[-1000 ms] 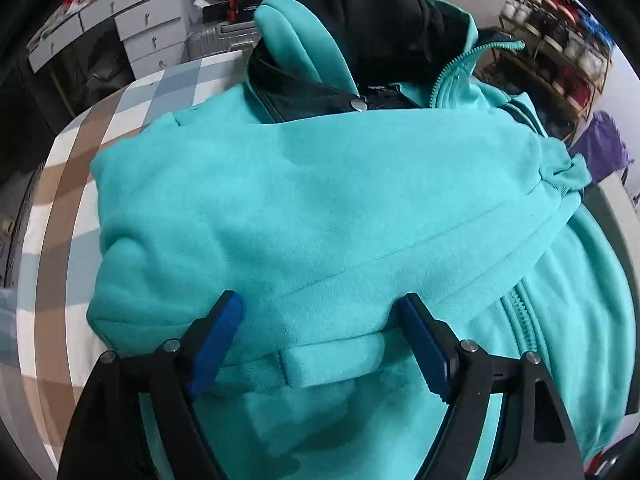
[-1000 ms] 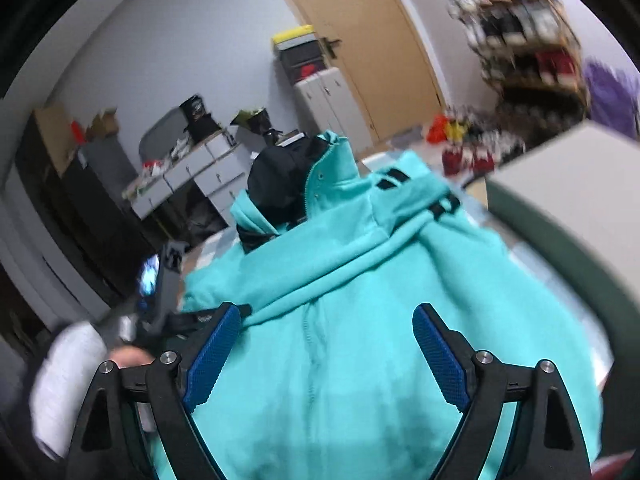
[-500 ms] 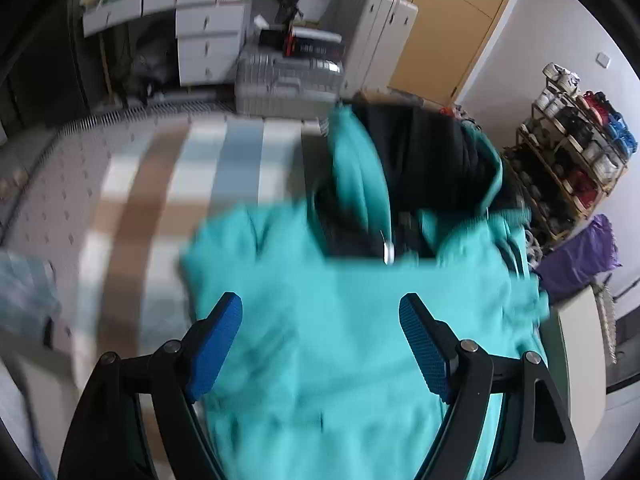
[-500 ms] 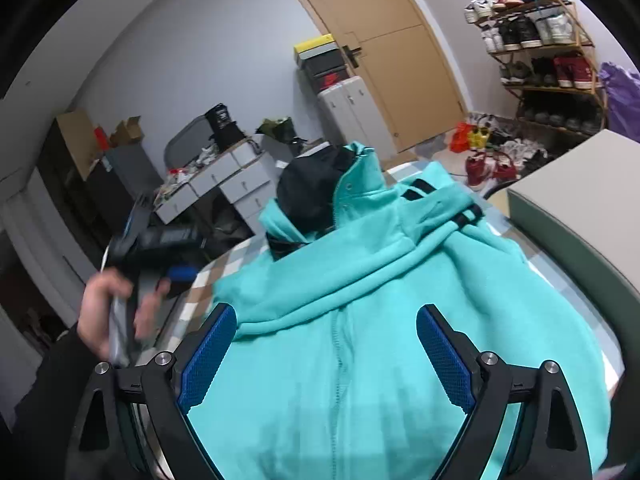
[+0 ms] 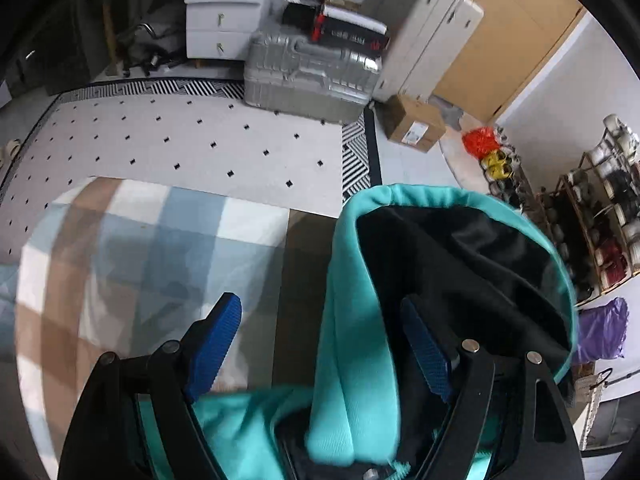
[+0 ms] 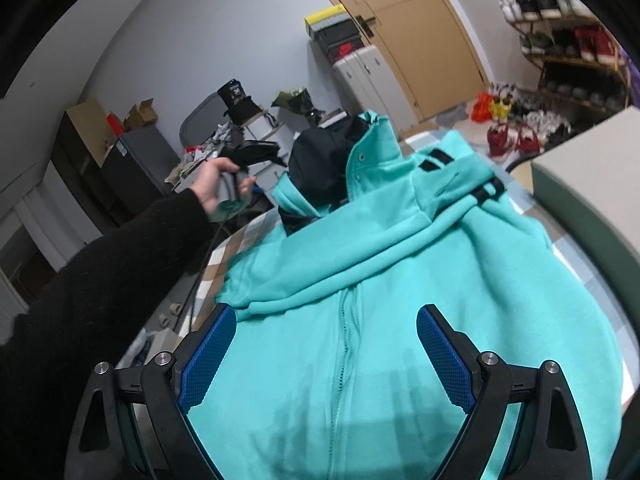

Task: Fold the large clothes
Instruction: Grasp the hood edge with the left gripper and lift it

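A teal zip hoodie (image 6: 400, 260) with a black-lined hood lies on the checked tablecloth (image 5: 140, 248). Both sleeves are folded across its chest. In the left wrist view my left gripper (image 5: 320, 344) hovers open over the hood (image 5: 460, 264). The hood's teal edge (image 5: 352, 320) runs between the blue pads, which do not press on it. In the right wrist view my right gripper (image 6: 326, 360) stands open above the zipper (image 6: 340, 320) on the lower body, holding nothing. A hand (image 6: 216, 184) in a black sleeve holds the left gripper up beside the hood.
Beyond the table's far edge are a dotted rug (image 5: 180, 140), a silver suitcase (image 5: 312, 76), white drawers (image 5: 224, 12) and a cardboard box (image 5: 416, 128). A shoe rack (image 5: 600, 208) stands at the right. A grey-green box (image 6: 592, 184) sits at the table's right side.
My left gripper has swung from the folded sleeve on the chest up to the hood end, still open. The right gripper has stayed over the lower body, tilting slightly.
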`<state>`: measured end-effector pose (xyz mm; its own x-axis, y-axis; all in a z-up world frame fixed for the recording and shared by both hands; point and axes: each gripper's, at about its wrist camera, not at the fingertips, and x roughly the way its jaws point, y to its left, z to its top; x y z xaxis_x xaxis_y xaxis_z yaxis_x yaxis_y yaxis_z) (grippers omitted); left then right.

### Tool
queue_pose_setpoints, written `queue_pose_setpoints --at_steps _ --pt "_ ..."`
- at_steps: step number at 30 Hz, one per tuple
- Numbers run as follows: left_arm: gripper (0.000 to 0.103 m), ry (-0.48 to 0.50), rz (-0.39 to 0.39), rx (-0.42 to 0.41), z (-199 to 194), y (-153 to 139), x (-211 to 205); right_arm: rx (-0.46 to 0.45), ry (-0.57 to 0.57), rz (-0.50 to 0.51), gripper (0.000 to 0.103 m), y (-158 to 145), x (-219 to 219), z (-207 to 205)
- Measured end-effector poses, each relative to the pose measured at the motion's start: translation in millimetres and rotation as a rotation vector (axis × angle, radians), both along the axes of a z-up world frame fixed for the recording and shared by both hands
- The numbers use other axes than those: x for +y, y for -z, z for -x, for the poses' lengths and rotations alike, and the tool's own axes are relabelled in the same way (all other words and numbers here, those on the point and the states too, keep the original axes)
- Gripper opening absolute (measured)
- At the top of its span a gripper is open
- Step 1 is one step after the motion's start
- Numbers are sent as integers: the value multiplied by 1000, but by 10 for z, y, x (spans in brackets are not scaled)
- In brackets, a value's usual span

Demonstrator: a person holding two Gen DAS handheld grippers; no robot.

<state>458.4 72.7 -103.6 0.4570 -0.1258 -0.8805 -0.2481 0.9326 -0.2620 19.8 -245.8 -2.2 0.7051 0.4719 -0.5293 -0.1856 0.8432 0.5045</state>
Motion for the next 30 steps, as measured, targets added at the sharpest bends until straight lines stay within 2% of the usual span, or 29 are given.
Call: queue_pose_setpoints --at_steps 1,2,3,4,5,7,8,12,14,17,21,22,24,26,27,29,30 --pt "77 8 1 37 -59 101 4 4 -4 -3 93 10 0 -12" --pt "65 11 2 61 -76 143 8 8 -8 -1 93 22 6 -21" --pt "38 20 17 72 -88 198 7 14 -13 3 93 36 12 -28" --pt "25 35 33 81 -87 239 -14 22 -18 7 93 52 19 -33" --pt "7 56 39 81 -65 254 -59 27 -20 10 93 59 24 -36" --pt "5 74 -45 40 19 111 -210 31 -9 12 93 65 21 -27" --pt "4 98 -77 -10 106 -21 -314 31 -4 12 93 63 19 -20" --pt "4 257 -189 -280 702 -676 -787 18 2 13 93 20 38 26" --pt "4 394 -200 -396 1181 -934 -1057 4 1 15 93 -8 63 58" --pt "4 519 -189 -458 1781 -1006 -1234 -16 2 26 93 -46 100 113" --pt "4 656 -247 -408 2332 -709 -1315 -38 6 38 93 -84 115 156" --pt "4 668 -267 -384 2443 -619 -1312 -40 8 39 93 -88 116 156" --pt "4 682 -259 -325 2550 -443 -1214 -44 15 44 93 -97 116 165" --pt "4 662 -259 -283 2617 -314 -1112 -47 19 43 93 -102 113 166" --pt "7 654 -245 -253 2632 -273 -1057 -47 19 44 93 -104 114 164" --pt "10 655 -159 -153 2670 -111 -930 -44 16 46 93 -101 113 156" --pt "10 653 -152 -127 2656 -62 -950 -42 19 48 93 -97 109 154"
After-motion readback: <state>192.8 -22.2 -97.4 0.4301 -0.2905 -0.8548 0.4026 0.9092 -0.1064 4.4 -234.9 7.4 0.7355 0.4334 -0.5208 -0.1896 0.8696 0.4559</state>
